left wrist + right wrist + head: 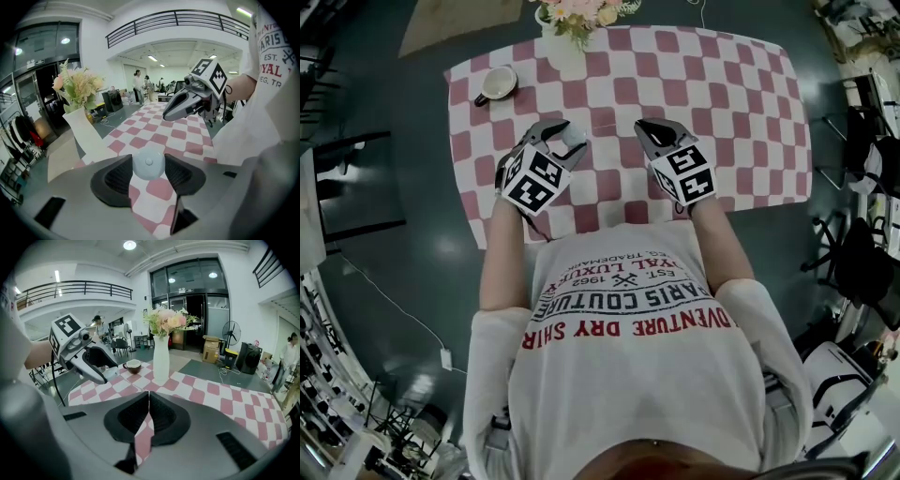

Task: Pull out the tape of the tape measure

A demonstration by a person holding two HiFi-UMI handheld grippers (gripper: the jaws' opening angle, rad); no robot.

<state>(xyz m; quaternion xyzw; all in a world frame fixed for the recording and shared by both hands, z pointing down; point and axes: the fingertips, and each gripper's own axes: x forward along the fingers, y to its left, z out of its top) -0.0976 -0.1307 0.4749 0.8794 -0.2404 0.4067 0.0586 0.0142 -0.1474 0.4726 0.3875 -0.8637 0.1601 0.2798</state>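
Head view: from above person, facing steeply down; shirt (628, 319) close at bottom, table (741, 112) farther off, whole top in frame.
Left gripper view: low, just behind own jaws, facing across table toward right gripper (168, 114); vase (83, 129) at left.
Right gripper view: low, behind own jaws, facing vase and cup (132, 365); left gripper (108, 373) at left.
Shared by all three: table, vase. Each gripper view catches other gripper.

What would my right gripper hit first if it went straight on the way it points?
Probably the white vase, which stands almost dead ahead of the shut right gripper. Depth is unclear: if the gripper tilts downward, the checkered tablecloth short of the vase could come first.
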